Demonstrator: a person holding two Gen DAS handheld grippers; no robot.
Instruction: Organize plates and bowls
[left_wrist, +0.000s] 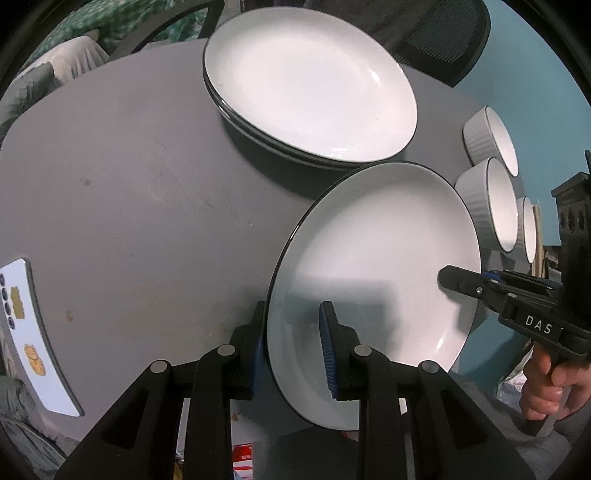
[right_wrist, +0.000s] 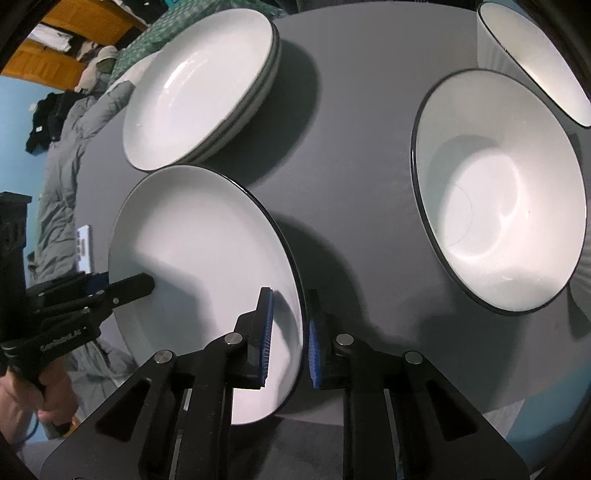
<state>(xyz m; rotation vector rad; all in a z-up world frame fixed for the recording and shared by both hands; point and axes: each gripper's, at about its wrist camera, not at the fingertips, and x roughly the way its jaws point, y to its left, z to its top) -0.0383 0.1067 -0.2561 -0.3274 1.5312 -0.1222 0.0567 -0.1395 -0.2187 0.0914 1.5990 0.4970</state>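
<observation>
A white deep plate with a dark rim (left_wrist: 369, 251) (right_wrist: 199, 240) hangs tilted over the near edge of the grey table (left_wrist: 129, 184), held from both sides. My left gripper (left_wrist: 293, 350) is shut on its near-left rim, one pad outside and one on the inner face. At the opposite rim my right gripper (right_wrist: 290, 339) is shut on the same plate, rim between its blue pads. Each gripper shows in the other's view: the right gripper (left_wrist: 458, 280) and the left gripper (right_wrist: 140, 284). A stack of matching plates (left_wrist: 310, 85) (right_wrist: 195, 96) sits behind.
Three ribbed white bowls stand in a row on the right: a far bowl (left_wrist: 491, 136), a middle bowl (left_wrist: 498, 206) and a near bowl (left_wrist: 528, 229). A large bowl (right_wrist: 498, 192) lies right of my right gripper. A white card (left_wrist: 26, 332) rests at the table's left edge. A dark chair (left_wrist: 443, 37) stands beyond.
</observation>
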